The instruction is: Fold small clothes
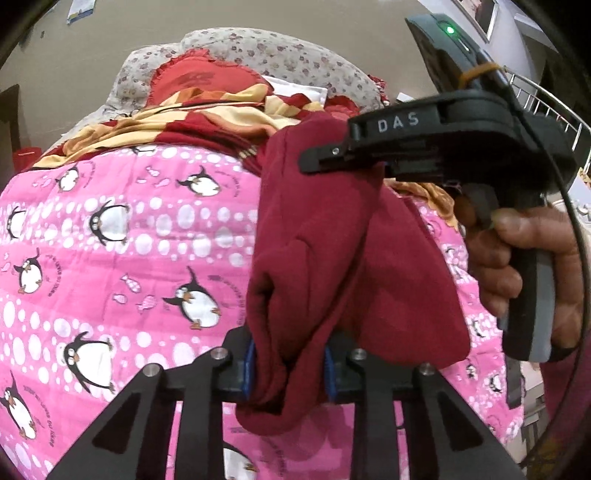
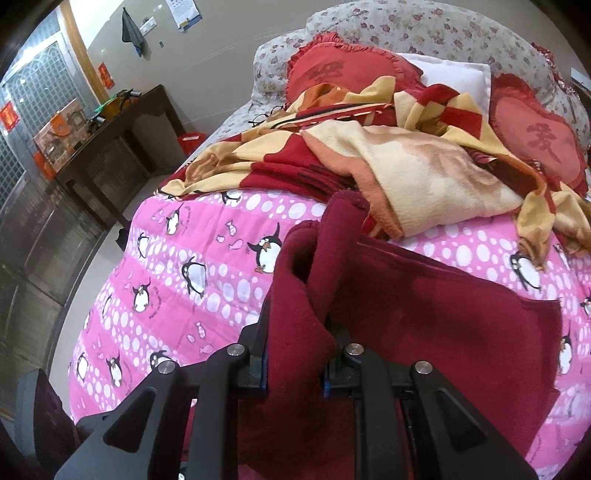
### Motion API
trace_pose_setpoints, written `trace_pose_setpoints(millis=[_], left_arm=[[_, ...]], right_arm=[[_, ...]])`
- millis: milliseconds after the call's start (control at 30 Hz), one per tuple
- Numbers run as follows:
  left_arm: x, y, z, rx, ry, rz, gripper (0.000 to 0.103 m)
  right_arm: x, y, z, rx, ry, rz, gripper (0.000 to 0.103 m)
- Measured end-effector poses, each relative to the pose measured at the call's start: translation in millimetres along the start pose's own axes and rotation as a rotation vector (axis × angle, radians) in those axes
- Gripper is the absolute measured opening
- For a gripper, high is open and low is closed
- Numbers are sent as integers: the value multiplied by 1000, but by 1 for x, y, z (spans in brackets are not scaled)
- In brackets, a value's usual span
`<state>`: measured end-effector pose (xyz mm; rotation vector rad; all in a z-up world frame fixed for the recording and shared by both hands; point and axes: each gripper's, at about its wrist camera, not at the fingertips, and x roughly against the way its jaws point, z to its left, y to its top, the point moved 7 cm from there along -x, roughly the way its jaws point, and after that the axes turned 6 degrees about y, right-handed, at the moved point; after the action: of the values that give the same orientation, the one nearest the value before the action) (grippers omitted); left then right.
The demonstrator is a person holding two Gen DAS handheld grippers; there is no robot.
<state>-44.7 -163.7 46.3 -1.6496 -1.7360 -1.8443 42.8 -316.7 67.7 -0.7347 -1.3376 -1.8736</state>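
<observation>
1. The small dark red fleece garment [image 1: 325, 258] is lifted off the bed, stretched between the two grippers, with its lower part draped over the pink quilted cover printed with penguins and white dots [image 1: 122, 240].
2. The left gripper [image 1: 290, 363] has its jaws narrowed onto a bunched fold of the garment; the cloth fills the gap between the blue pads and hangs out below them.
3. The right gripper [image 2: 293, 363] likewise has its jaws drawn in close on a thick rolled edge of the same garment [image 2: 406, 306], which rises in a loop just ahead of the fingers and spreads to the right across the cover.
4. In the left wrist view the right gripper [image 1: 321, 162] shows from the side as a black tool marked "DAS", its fingers pinching the top of the garment, with the person's hand [image 1: 517, 258] wrapped round the grip.
5. Behind the garment lies a crumpled red and cream checked blanket [image 2: 406, 155], and beyond it red heart-shaped frilled cushions [image 2: 340, 74] against a floral padded headboard [image 2: 424, 26].
6. A dark wooden side table [image 2: 110, 147] stands beside the bed at left.
</observation>
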Motion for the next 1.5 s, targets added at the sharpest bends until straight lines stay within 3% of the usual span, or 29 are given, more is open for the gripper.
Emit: trace_pose_setpoints(millis=[500, 900, 1000, 1067, 1100, 1133, 1200, 1267, 1367, 1500], left_arm=[[-5, 11, -112, -124, -146, 42, 23], [-57, -2, -196, -232, -200, 123, 22], [-71, -9, -205, -241, -208, 149, 22], [-74, -13, -208, -239, -231, 168, 28], [-74, -15, -211, -238, -245, 175, 36], [-73, -16, -212, -232, -270, 184, 41], [-63, -21, -212, -229, -329, 216, 48], [-50, -24, -207, -259, -349, 230, 49], [-30, -20, -189, -291, -326, 185, 52], [-23, -11, -158, -288, -223, 128, 56]], right_arm=[[71, -12, -78, -8, -73, -44, 20], [98, -37, -166, -65, -179, -17, 19], [89, -49, -187, -100, -217, -3, 19], [79, -58, -201, -120, -243, 9, 19], [74, -62, -206, -130, -248, 11, 20], [72, -65, -209, -142, -251, 11, 23], [75, -70, -218, -185, -268, -7, 39], [86, -72, -221, -212, -278, -24, 39], [115, -79, -211, -254, -263, -68, 39], [142, -92, -173, -224, -157, -131, 39]])
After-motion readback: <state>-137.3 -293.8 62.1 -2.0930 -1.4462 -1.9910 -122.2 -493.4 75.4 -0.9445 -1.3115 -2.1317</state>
